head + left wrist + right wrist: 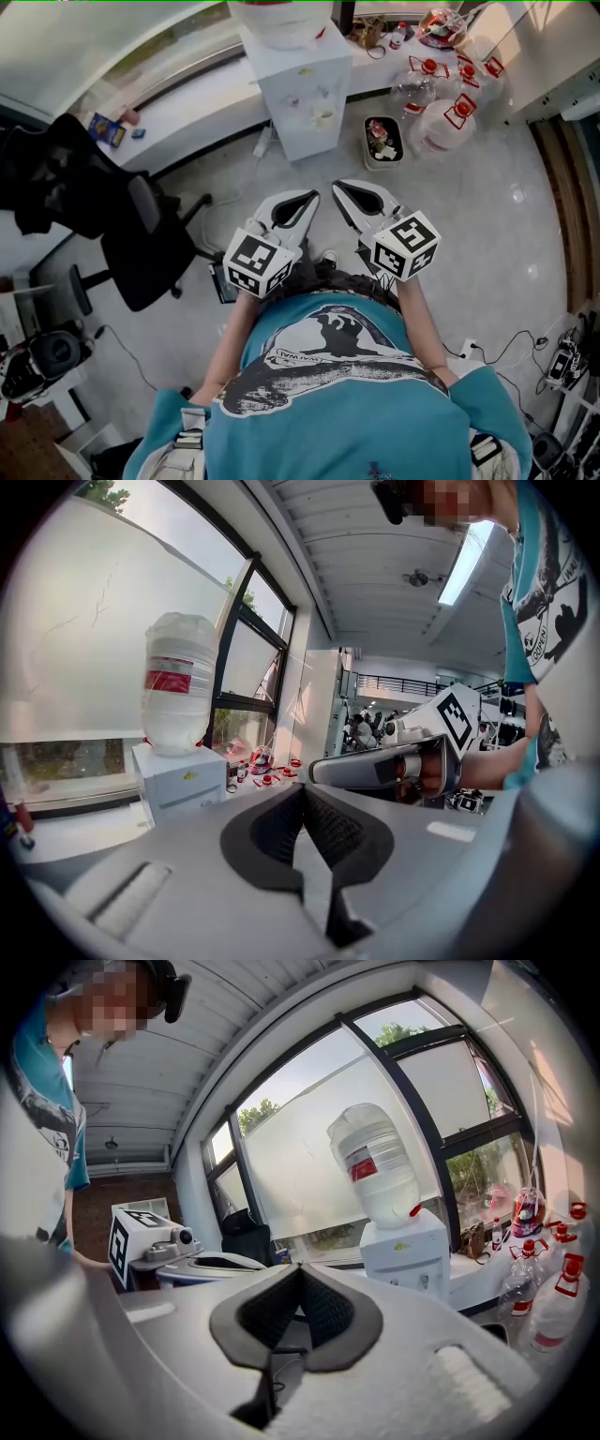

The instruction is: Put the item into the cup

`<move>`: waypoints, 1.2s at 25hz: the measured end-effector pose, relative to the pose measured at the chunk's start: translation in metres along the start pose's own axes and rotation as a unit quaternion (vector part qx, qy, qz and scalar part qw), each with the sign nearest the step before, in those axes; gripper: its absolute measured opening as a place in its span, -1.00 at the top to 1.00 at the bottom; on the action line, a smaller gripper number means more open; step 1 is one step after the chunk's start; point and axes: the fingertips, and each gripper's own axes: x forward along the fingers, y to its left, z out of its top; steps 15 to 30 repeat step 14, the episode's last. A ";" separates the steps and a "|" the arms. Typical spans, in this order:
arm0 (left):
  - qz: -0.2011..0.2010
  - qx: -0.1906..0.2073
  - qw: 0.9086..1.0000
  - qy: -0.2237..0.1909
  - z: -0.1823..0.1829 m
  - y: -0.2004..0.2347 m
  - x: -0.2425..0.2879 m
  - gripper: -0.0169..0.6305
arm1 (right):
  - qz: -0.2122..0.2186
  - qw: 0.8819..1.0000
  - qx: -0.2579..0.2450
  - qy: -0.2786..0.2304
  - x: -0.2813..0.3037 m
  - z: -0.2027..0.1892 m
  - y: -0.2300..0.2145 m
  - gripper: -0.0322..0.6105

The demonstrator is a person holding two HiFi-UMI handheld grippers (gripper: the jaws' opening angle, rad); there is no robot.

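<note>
No cup or item for it shows in any view. In the head view my left gripper (313, 195) and right gripper (338, 185) are held side by side at chest height over the floor, tips pointing toward a white water dispenser (305, 89). Both sets of jaws are closed with nothing between them. The left gripper view shows its black pads (281, 829) meeting at the tip, with the right gripper (394, 764) off to the right. In the right gripper view its pads (323, 1309) also meet, and the left gripper (192, 1265) sits at the left.
A black office chair (141, 239) stands on the floor at the left. Several clear water jugs with red caps (441, 117) and a small bin (382, 141) lie right of the dispenser. A white window ledge (187, 108) runs behind. Cables (506, 352) trail at lower right.
</note>
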 end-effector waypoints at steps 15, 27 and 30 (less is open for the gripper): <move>-0.006 0.000 1.000 0.006 -0.002 -0.001 0.001 0.92 | 0.001 1.000 0.005 0.009 0.004 -0.004 0.000 0.90; -0.006 0.000 1.000 0.006 -0.002 -0.001 0.001 0.92 | 0.001 1.000 0.005 0.009 0.004 -0.004 0.000 0.90; -0.006 0.000 1.000 0.006 -0.002 -0.001 0.001 0.92 | 0.001 1.000 0.005 0.009 0.004 -0.004 0.000 0.90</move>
